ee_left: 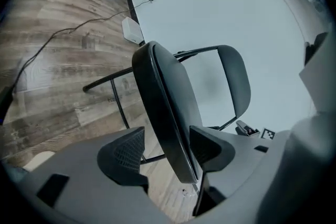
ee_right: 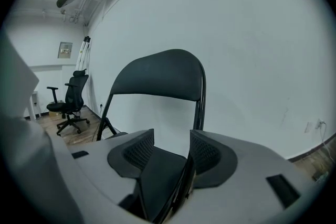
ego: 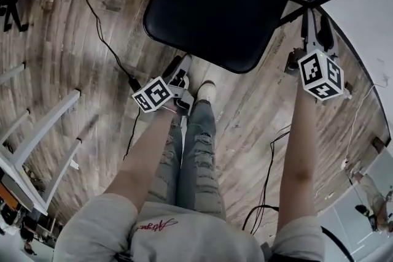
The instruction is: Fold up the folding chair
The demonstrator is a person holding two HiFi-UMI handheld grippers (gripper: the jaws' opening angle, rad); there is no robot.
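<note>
A black padded metal folding chair (ego: pixel 215 3) stands unfolded on the wood-plank floor (ego: pixel 61 40) beside a white wall (ee_right: pixel 252 60). The left gripper (ee_left: pixel 167 148) straddles the seat's near edge and the right gripper (ee_right: pixel 170 153) its right edge, both with jaws apart, unclamped.

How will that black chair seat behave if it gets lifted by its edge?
The seat looks like a stiff padded panel, so it probably pivots up whole rather than bending. The thin tube frame suggests little weight overall. On the smooth wood floor everything may slide when pushed.
</note>
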